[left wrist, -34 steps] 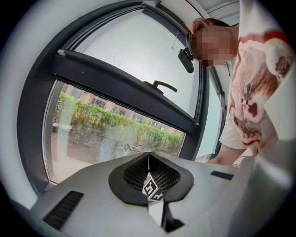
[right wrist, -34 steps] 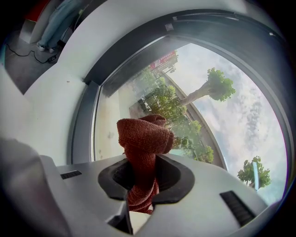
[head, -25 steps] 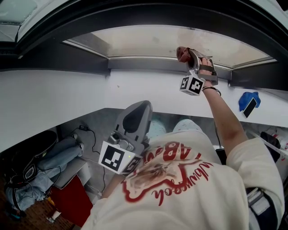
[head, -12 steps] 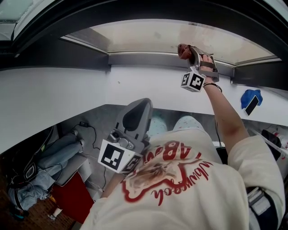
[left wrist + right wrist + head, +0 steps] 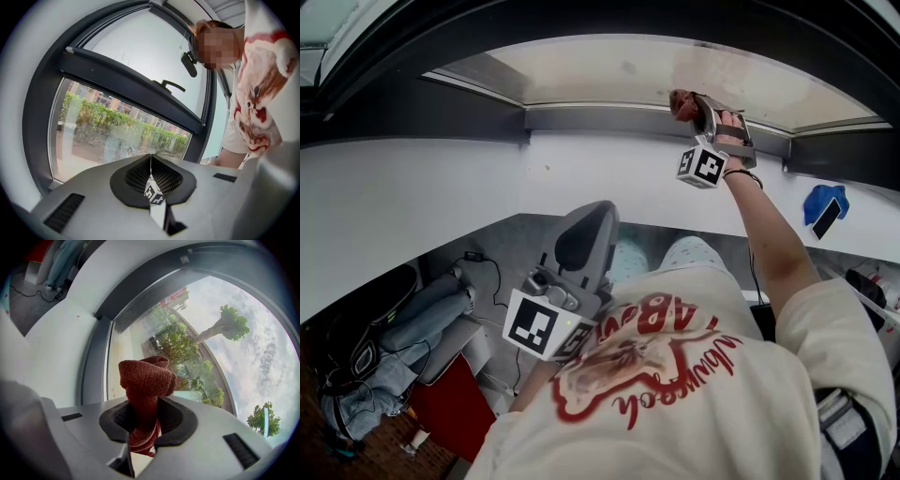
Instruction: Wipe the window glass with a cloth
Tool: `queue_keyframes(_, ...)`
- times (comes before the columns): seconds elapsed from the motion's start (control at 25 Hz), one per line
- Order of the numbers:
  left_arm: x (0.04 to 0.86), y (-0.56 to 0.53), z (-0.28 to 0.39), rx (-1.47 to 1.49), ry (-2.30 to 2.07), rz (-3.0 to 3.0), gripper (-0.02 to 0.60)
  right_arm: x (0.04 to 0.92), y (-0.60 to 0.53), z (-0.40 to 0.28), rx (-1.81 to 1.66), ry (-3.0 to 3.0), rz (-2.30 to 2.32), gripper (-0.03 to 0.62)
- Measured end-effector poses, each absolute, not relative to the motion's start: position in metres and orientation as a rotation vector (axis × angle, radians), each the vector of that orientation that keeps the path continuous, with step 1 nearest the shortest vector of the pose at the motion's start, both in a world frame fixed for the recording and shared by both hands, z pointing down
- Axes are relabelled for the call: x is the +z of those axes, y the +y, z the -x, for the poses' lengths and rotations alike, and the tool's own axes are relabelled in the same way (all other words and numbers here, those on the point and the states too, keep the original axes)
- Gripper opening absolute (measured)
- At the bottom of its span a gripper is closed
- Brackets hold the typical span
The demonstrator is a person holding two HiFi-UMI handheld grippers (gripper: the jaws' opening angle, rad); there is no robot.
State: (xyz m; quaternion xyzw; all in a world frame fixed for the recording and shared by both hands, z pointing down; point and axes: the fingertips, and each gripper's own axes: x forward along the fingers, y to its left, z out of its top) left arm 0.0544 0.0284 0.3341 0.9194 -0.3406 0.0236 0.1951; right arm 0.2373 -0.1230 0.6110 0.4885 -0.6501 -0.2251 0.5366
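Two grippers show, but only one is doing the work. The right gripper point(image 5: 143, 427) is raised at arm's length to the window glass point(image 5: 609, 70), its jaws clamped on a bunched red cloth point(image 5: 145, 380). The cloth's folded wad sticks out past the jaw tips, so fabric and not metal should meet the pane. In the head view the wad sits at the lower edge of the glass, just above the grey bottom rail point(image 5: 600, 122) and toward the right end of the pane. It looks to be against the glass or nearly so, though actual contact cannot be confirmed. That placement suits a pass along the bottom strip, where the pane looks smeared.

The left gripper point(image 5: 151, 159) hangs low in front of the person's chest, jaws together with nothing between them. It seems parked there to keep clear of the reaching arm.

Along the white sill point(image 5: 441, 197), near its right end, lies a blue object point(image 5: 820, 202) with a dark flat thing on it, well clear of the cloth. A window handle point(image 5: 169, 85) juts from the dark frame of the upper sash in the left gripper view. It could catch the tool if the wipe climbs that far. Below the sill, on the floor, are a cable point(image 5: 487, 281) and some folded denim point(image 5: 412, 323), neither of them in the way. The rail itself is the nearest obstacle: a low stroke risks dragging the cloth onto it.
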Motion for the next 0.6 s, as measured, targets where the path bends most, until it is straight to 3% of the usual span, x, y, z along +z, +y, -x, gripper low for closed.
queue_keyframes(0.6, 0.346, 0.018, -0.036, 0.088, -1.005, -2.525, 0.021, 0.65, -0.133, -0.232, -0.445, -1.532, -1.113, 0.081)
